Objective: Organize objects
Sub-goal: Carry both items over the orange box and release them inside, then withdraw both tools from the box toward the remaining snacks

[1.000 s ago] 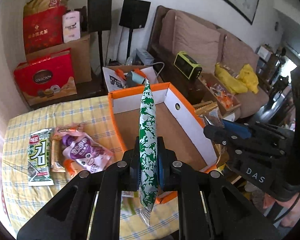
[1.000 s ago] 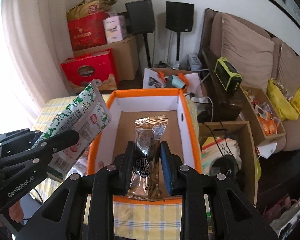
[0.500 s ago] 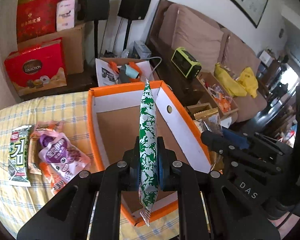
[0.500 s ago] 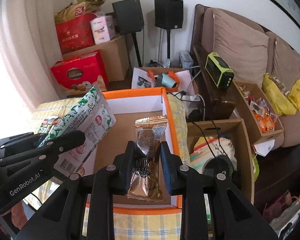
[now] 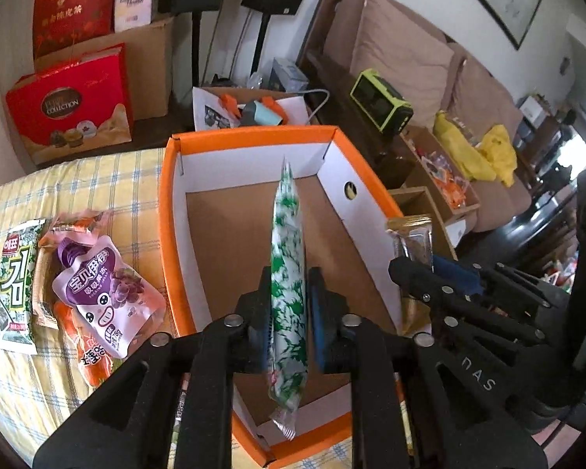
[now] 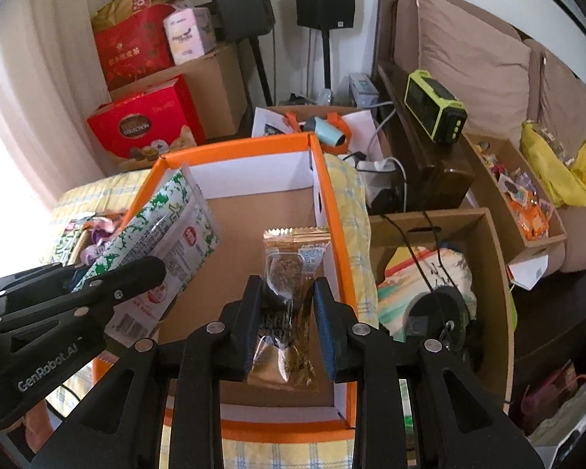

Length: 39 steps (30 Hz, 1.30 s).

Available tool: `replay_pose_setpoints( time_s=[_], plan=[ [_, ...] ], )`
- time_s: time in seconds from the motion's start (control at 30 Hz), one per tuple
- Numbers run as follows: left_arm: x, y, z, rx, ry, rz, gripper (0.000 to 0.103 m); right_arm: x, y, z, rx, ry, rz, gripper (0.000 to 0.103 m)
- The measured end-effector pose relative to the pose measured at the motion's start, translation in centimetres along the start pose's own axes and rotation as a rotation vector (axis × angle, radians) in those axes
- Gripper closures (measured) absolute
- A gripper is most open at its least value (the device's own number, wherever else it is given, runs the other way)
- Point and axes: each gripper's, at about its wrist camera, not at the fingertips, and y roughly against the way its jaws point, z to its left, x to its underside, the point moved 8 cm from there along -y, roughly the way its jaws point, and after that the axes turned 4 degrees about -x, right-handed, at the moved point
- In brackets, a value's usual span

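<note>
Snack packets | both now over orange box (image 5: 168, 211), earlier short of it | left gripper (image 5: 289, 305) jaws opening around green packet (image 5: 287, 273), right gripper (image 6: 289, 312) jaws opening around brown bar (image 6: 289, 273) | release at 12 o'clock begins.

box (image 5: 254, 135): on table (image 5: 97, 179), open top
loose packets (image 5: 97, 285): on table, left of box
green packet (image 5: 289, 273): over box, in left gripper (image 5: 289, 312)
snack bar (image 6: 293, 273): over box right side, in right gripper (image 6: 289, 320)
sofa (image 6: 468, 58): far right
</note>
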Motion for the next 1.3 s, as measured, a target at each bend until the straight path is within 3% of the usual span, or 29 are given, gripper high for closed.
replay_pose_setpoints(
  time_s=[0.1, 0.27, 0.37, 0.53, 0.6, 0.7, 0.97, 1.03, 1.13, 1.23, 1.3],
  plan=[
    [0.2, 0.0, 0.3, 0.005, 0.011, -0.002, 0.062, 0.3, -0.6, -0.1, 0.007, 0.000, 0.012, 0.073],
    [0.3, 0.5, 0.7, -0.015, -0.001, -0.014, 0.056, 0.1, -0.1, -0.1, 0.007, -0.012, -0.003, 0.065],
    [0.4, 1.0, 1.1, -0.026, -0.004, -0.031, 0.045, -0.2, 0.7, -0.3, 0.023, -0.011, -0.024, 0.048],
    [0.1, 2.4, 2.4, -0.060, 0.000, -0.072, 0.029, -0.9, 2.0, -0.1, 0.026, -0.009, -0.053, 0.044],
    [0.0, 2.9, 2.9, -0.070, 0.001, -0.086, 0.024, -1.0, 2.4, 0.2, 0.025, -0.008, -0.063, 0.037],
    [0.0, 3.7, 3.8, -0.086, 0.006, -0.103, 0.020, -1.1, 2.8, 0.6, 0.020, -0.005, -0.078, 0.024],
    [0.1, 5.4, 6.7, -0.109, 0.036, -0.122, 0.011, -1.4, 3.3, 2.1, 0.019, 0.011, -0.090, 0.018],
    [0.1, 5.9, 7.5, -0.121, 0.040, -0.133, 0.002, -1.4, 3.5, 2.7, 0.010, 0.013, -0.095, 0.016],
    [0.1, 6.9, 8.8, -0.141, 0.047, -0.155, 0.001, -1.5, 3.6, 3.9, -0.003, 0.025, -0.097, 0.015],
    [0.2, 7.7, 9.9, -0.178, 0.034, -0.167, 0.000, -1.5, 3.7, 5.1, -0.001, 0.042, -0.103, 0.000],
    [0.3, 8.3, 10.7, -0.204, 0.025, -0.177, 0.000, -1.7, 3.8, 6.0, 0.000, 0.056, -0.109, 0.000]
  ],
)
